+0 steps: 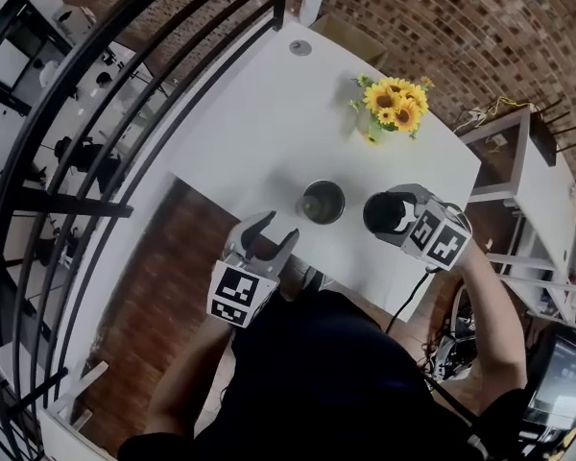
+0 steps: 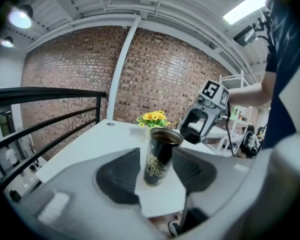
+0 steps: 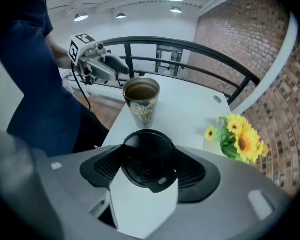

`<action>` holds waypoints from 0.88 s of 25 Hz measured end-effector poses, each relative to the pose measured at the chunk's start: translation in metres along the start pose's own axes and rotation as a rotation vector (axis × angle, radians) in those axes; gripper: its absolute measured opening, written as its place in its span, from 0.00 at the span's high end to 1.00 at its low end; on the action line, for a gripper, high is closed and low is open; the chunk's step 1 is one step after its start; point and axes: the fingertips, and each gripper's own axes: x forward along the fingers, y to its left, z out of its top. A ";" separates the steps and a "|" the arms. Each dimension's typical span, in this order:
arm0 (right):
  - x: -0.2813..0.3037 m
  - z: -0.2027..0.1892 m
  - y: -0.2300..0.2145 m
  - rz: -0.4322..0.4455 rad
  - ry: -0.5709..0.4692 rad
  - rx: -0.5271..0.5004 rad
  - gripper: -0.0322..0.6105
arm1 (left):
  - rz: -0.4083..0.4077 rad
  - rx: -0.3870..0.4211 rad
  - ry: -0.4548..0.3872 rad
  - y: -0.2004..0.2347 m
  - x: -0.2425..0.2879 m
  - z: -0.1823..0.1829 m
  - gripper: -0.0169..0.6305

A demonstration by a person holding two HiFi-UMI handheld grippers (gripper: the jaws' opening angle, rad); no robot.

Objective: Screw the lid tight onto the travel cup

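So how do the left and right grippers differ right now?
The right gripper is shut on the lid; the left gripper is open and empty. The right one hangs beside the cup; the left sits short of it, at the table edge. Both face the cup.

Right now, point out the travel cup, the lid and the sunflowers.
travel cup (image 2: 159,160): left gripper view, patterned side wall.
lid (image 3: 147,160): right gripper view, top face.
sunflowers (image 1: 396,102): head view, yellow blooms.
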 end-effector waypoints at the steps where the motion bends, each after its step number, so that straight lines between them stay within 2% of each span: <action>1: -0.010 0.013 0.000 0.008 -0.008 -0.027 0.42 | -0.015 -0.006 0.000 -0.001 0.003 0.001 0.66; 5: -0.037 0.059 0.002 0.024 -0.021 -0.150 0.42 | -0.047 0.062 -0.002 -0.002 0.018 -0.001 0.60; 8: -0.045 0.089 0.004 0.040 -0.027 -0.230 0.42 | -0.085 0.158 0.015 -0.011 0.030 -0.006 0.44; 10: -0.043 0.109 0.004 0.051 -0.026 -0.262 0.42 | -0.106 0.213 0.028 -0.014 0.040 -0.010 0.39; 15: -0.019 0.135 0.001 0.102 0.000 -0.337 0.42 | -0.151 0.245 0.056 -0.012 0.074 -0.013 0.35; 19: -0.003 0.135 0.013 0.182 0.025 -0.365 0.42 | -0.225 0.313 0.097 -0.020 0.084 -0.018 0.33; 22: 0.005 0.134 0.024 0.233 0.055 -0.441 0.42 | -0.283 0.358 0.127 -0.024 0.088 -0.024 0.32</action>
